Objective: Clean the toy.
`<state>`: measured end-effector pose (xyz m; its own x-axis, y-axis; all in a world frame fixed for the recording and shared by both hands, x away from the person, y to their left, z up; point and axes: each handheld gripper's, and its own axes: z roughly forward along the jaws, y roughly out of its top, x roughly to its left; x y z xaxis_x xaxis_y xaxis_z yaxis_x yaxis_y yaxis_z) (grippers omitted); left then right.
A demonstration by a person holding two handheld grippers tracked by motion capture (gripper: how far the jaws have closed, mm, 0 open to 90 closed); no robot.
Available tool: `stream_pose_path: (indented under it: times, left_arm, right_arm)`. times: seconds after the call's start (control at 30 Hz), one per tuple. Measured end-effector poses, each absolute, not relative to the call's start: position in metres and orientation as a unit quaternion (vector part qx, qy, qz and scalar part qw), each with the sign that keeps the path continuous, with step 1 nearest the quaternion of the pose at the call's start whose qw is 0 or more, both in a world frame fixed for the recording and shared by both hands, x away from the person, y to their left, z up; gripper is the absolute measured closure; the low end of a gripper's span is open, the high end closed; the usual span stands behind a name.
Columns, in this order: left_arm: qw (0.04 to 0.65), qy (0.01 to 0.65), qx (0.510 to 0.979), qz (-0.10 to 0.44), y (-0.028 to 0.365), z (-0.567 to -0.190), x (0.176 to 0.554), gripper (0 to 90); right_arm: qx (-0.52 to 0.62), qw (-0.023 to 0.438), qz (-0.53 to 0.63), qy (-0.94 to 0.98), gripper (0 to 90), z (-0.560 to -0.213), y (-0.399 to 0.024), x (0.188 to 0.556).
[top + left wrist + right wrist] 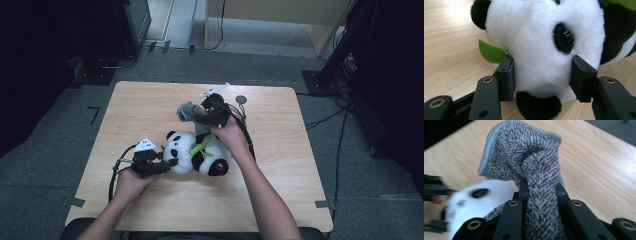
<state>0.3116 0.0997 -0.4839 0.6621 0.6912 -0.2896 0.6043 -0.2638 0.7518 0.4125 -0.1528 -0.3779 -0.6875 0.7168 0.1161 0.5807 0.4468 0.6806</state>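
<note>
High view: you have a plush panda (pixel 200 152) lying on its side near the middle of the wooden counter (pixel 150 100), its head toward the left. Your left claw (pixel 167 162) sits at the panda's head; in the left gripper view its pads (pixel 507 77) flank the white muzzle on both sides, part-way apart, pressing the fur lightly at most, so I'd call it a steadying hold, not a firm clamp. Your right claw (pixel 202 114) is raised just beyond the panda, on its far side, closed tight on a grey terry cloth (pixel 187 111). The right gripper view shows the cloth (pixel 524 157) bunched between the jaws and fanning out above them, with the panda's face blurred below at the left.

It looks like the step in hand is wiping the toy, with the cloth lifted between strokes. Next, bring the cloth back down onto the body, keep the right grip tight so the cloth doesn't slip, and firm up the left hold so the panda doesn't roll under the stroke.
</note>
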Motion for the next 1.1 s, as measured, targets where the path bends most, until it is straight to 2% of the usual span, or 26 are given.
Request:
stream_pose_path:
  times: [0.2, 0.4, 0.77, 1.1]
  left_arm:
    - [0.453, 0.409, 0.791, 0.049, 0.1, -0.483, 0.312, 42.8]
    - [0.457, 0.411, 0.788, 0.046, 0.1, -0.484, 0.314, 35.9]
    - [0.49, 0.394, 0.777, 0.025, 0.102, -0.499, 0.327, 9.4]
    - [0.494, 0.377, 0.783, 0.019, 0.098, -0.508, 0.328, 6.4]
  right_arm:
    - [0.335, 0.067, 0.385, 0.857, 75.2, -0.372, -0.121, 0.392]
    - [0.312, 0.05, 0.338, 0.886, 74.8, -0.399, -0.088, 0.387]
    - [0.325, 0.029, 0.348, 0.879, 76.5, -0.414, -0.092, 0.396]
    - [0.331, 0.025, 0.351, 0.876, 76.6, -0.419, -0.092, 0.401]
